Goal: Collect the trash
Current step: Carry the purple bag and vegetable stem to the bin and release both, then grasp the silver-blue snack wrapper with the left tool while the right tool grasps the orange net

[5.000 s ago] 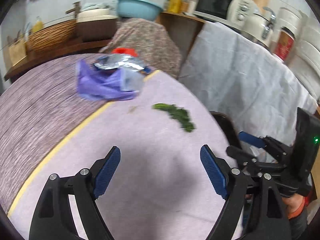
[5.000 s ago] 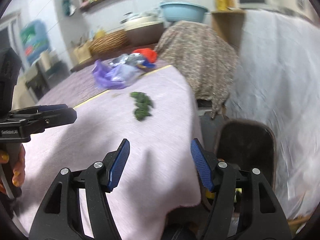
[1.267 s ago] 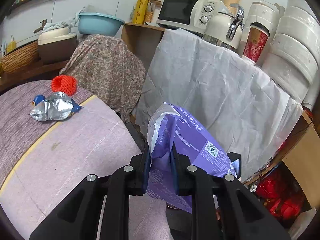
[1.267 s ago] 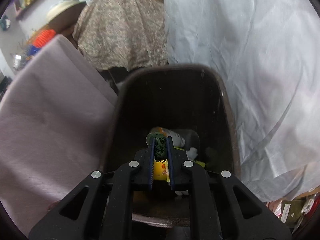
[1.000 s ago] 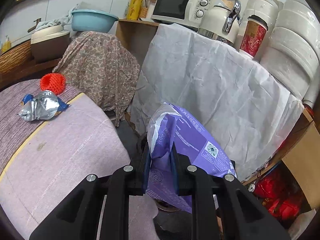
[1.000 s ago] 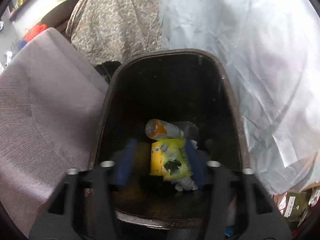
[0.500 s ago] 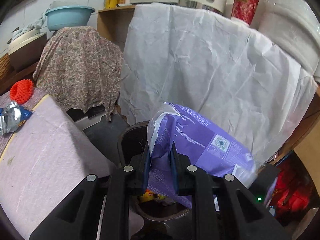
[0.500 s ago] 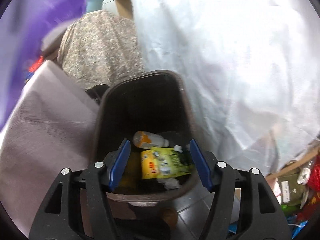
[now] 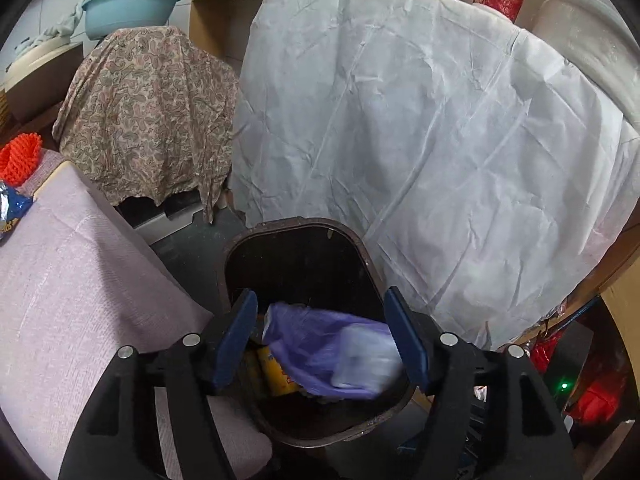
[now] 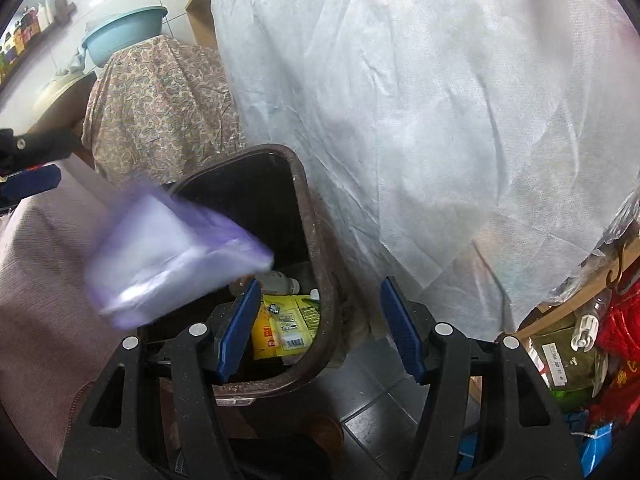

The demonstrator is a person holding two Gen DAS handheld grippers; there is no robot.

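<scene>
My left gripper (image 9: 322, 336) is open above the dark brown trash bin (image 9: 298, 226). A purple plastic bag (image 9: 332, 354) is loose between its fingers, blurred, falling into the bin. It also shows in the right wrist view (image 10: 168, 256), over the bin's (image 10: 316, 240) left side. My right gripper (image 10: 318, 326) is open and empty over the bin's right rim. A yellow packet (image 10: 286, 326) and a bottle (image 10: 280, 280) lie inside the bin. A silver and blue foil wrapper (image 9: 10, 212) and a red mesh net (image 9: 18, 158) lie on the table (image 9: 72, 280).
A white sheet (image 9: 420, 140) hangs over a counter behind the bin. A paisley cloth (image 9: 148, 116) covers something to the left, with a blue basin (image 9: 128, 4) above. Red bags and packets (image 10: 600, 340) crowd the floor at the right.
My left gripper opened and let go of the purple bag, which is dropping into the bin. The left view moved closer over the bin. The right gripper stayed open and shifted right.
</scene>
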